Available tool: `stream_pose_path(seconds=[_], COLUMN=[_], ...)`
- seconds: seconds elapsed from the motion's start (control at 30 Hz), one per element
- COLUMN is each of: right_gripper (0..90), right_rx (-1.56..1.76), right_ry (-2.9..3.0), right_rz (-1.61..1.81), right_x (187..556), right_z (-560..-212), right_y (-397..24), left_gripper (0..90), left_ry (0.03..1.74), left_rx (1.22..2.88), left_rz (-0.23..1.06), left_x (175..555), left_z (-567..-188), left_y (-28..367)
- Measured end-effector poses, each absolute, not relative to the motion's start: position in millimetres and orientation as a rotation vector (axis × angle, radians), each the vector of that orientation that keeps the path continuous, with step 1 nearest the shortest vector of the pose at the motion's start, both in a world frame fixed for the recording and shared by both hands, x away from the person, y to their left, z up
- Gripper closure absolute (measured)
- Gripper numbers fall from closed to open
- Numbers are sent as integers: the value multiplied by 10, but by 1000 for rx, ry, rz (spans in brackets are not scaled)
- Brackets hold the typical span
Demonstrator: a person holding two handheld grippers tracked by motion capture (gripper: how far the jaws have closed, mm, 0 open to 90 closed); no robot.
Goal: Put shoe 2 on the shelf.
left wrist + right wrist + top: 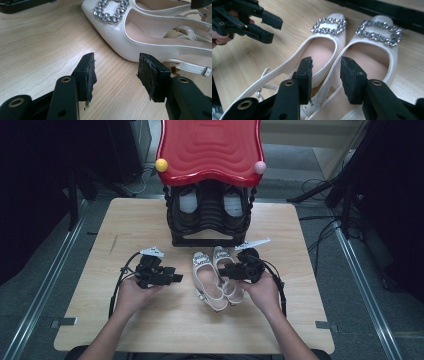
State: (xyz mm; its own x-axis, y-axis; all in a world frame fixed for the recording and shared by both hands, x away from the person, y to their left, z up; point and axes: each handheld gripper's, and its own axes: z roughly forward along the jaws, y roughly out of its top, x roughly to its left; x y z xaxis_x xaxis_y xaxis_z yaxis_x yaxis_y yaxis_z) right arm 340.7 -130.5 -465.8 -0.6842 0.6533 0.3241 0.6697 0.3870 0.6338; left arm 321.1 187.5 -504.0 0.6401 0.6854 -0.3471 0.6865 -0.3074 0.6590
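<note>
Two white slingback shoes with rhinestone buckles lie side by side on the wooden table (145, 225), toes pointing away from me: a left shoe (206, 280) and a right shoe (220, 254). My left gripper (178, 275) rests low on the table just left of the pair and stands open, nothing between its jaws (115, 72); the left shoe's toe side (150, 32) lies just ahead of it. My right gripper (222, 271) hovers over the shoes, open (326, 72), its jaws above the adjoining rims of the left shoe (322, 50) and the right shoe (372, 57). The left gripper (270, 30) also appears at the upper left of the right gripper view.
A black shoe rack (210, 227) with a wavy red top (210, 147) stands at the table's far middle, dark shoes inside. A yellow ball (161, 165) and a pink ball (260, 167) sit on its front corners. Bare wood lies left and in front.
</note>
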Motion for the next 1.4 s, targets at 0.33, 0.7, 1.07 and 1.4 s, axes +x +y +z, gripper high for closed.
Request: stream_pose_path(seconds=[0.33, 0.7, 1.07, 1.4], right_gripper=[564, 597, 681, 782], right_rx=[-1268, -1305, -1325, -1334], right_ry=[-2616, -2701, -2762, -2797], right_rz=[-1067, -892, -816, -740], right_x=[3505, 3535, 3521, 3582], right_z=[-4796, -4940, -4969, -4961], right_y=[-1102, -912, -884, -807], left_gripper=[477, 476, 474, 470], left_ry=[1061, 1067, 1090, 1101], left_rx=[2045, 2040, 2026, 2028], left_rz=[23, 32, 30, 25], left_x=[3270, 3298, 3303, 3317], left_z=[-5035, -5024, -5027, -5044], left_y=[1872, 1905, 1974, 1978])
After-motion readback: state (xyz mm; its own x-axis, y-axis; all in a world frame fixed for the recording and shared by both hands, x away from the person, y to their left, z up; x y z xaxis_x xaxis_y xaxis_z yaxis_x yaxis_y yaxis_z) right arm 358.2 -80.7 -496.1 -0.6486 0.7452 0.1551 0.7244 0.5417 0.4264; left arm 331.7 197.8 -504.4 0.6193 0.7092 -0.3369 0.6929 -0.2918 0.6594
